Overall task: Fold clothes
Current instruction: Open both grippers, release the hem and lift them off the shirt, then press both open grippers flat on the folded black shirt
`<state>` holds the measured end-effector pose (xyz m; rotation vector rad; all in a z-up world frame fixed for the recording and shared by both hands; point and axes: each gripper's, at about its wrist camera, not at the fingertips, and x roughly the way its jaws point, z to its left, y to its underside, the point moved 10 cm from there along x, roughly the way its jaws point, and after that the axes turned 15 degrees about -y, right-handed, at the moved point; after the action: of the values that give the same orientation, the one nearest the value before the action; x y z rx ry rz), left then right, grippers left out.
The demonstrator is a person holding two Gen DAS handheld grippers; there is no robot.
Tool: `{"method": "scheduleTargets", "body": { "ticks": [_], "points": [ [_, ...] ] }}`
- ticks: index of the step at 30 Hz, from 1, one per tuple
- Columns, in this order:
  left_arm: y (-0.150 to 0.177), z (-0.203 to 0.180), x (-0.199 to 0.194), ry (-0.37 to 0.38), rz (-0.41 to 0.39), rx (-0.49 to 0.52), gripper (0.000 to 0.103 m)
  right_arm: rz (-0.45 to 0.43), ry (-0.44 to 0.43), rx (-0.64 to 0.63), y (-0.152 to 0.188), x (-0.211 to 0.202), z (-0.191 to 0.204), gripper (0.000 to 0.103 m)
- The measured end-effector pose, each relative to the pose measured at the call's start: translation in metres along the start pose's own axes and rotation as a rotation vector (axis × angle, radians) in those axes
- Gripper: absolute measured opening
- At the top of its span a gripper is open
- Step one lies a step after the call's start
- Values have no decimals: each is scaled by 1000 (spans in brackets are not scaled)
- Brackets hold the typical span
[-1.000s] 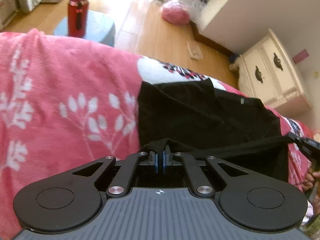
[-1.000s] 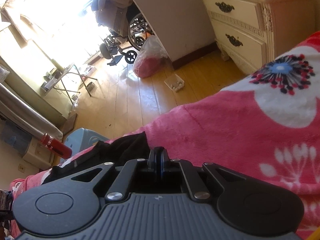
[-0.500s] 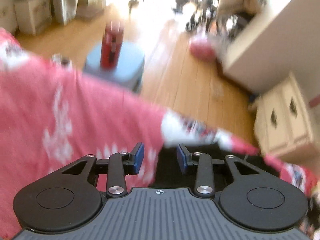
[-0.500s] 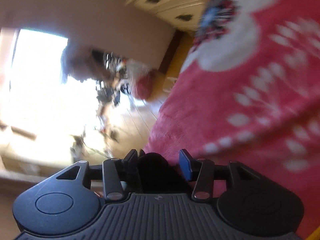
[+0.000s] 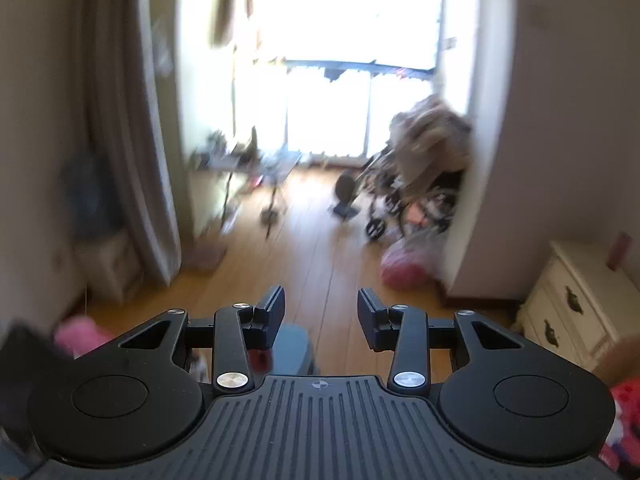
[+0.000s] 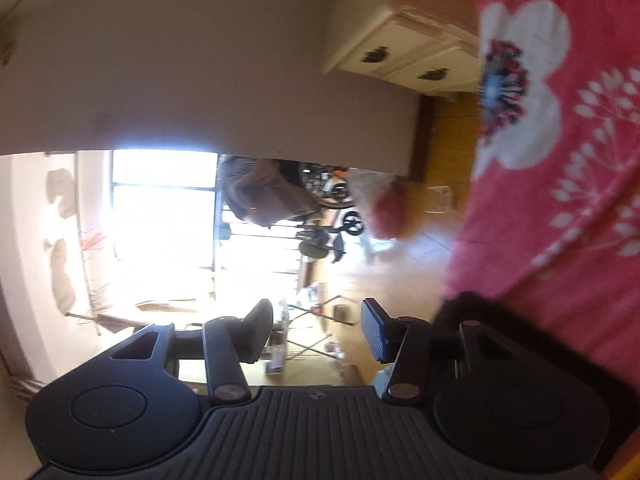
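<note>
Left tongs (image 5: 321,318): spread, nothing between the pads, jaws having just been opening. This view looks out over a wooden floor (image 5: 316,248) toward a bright window (image 5: 340,52), a wheelchair (image 5: 416,196) and a cream nightstand (image 5: 572,312); no garment can be made out here.

Right tongs (image 6: 316,330): spread and empty, likewise just opened, view rolled sideways. A black garment (image 6: 464,308) lies just beside the right finger, on the pink floral blanket (image 6: 560,160).

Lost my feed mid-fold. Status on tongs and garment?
Left tongs open, empty, just opened. Right tongs same. Black garment at their right edge, on pink blanket. Nothing in the way.
</note>
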<state>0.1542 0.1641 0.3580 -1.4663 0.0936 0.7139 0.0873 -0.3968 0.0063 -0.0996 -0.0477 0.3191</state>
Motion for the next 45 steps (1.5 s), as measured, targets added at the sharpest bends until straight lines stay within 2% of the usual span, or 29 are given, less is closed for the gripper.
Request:
{"method": "scheduleTargets", "body": {
  "ticks": [3, 5, 8, 11, 13, 14, 15, 16, 18, 20, 22, 24, 26, 28, 30, 32, 34, 35, 40, 43, 45],
  "points": [
    [-33, -27, -35, 31, -99, 67, 40, 3, -11, -70, -4, -3, 38, 52],
    [-49, -33, -47, 61, -120, 52, 40, -11, 4, -108, -14, -15, 67, 52],
    [-74, -25, -65, 67, -164, 44, 40, -68, 8, -229, -41, -43, 137, 52],
    [-96, -4, -82, 57, -253, 95, 40, -86, 72, -463, -55, -82, 227, 52],
    [-99, 6, -88, 71, -290, 158, 40, -94, 119, -626, -64, -108, 289, 55],
    [-93, 8, -88, 81, -309, 183, 40, -98, 143, -708, -68, -121, 321, 58],
    [-81, 7, -87, 96, -329, 209, 43, -99, 185, -803, -68, -134, 348, 65],
    [-69, 7, -86, 112, -349, 235, 48, -91, 222, -884, -65, -142, 367, 72],
    [-31, -2, -75, 142, -372, 269, 60, -28, 289, -997, -51, -143, 375, 81],
    [22, -17, -54, 192, -342, 296, 64, 44, 357, -1104, -37, -142, 379, 86],
    [94, -42, -19, 277, -243, 294, 65, 122, 409, -1156, -14, -132, 348, 89],
    [171, -66, 9, 371, -139, 263, 65, 155, 451, -1191, 19, -120, 292, 89],
    [242, -94, 31, 419, -43, 233, 65, 172, 459, -1172, 55, -102, 219, 89],
    [294, -121, 51, 441, 32, 211, 65, 198, 472, -1098, 92, -82, 137, 87],
    [329, -147, 63, 468, 85, 190, 65, 226, 497, -1027, 131, -60, 61, 80],
    [348, -168, 69, 493, 102, 173, 65, 261, 516, -949, 163, -42, 11, 73],
    [354, -182, 77, 498, 103, 151, 65, 296, 534, -869, 195, -24, -35, 64],
    [355, -186, 83, 490, 104, 150, 66, 317, 542, -865, 207, -18, -44, 63],
    [377, -192, 78, 514, 126, 166, 72, 419, 550, -976, 246, 11, -56, 63],
    [385, -195, 80, 533, 157, 155, 79, 457, 496, -1056, 259, 18, -44, 62],
    [386, -192, 81, 535, 167, 132, 83, 482, 450, -1050, 265, 22, -37, 55]
  ]
}}
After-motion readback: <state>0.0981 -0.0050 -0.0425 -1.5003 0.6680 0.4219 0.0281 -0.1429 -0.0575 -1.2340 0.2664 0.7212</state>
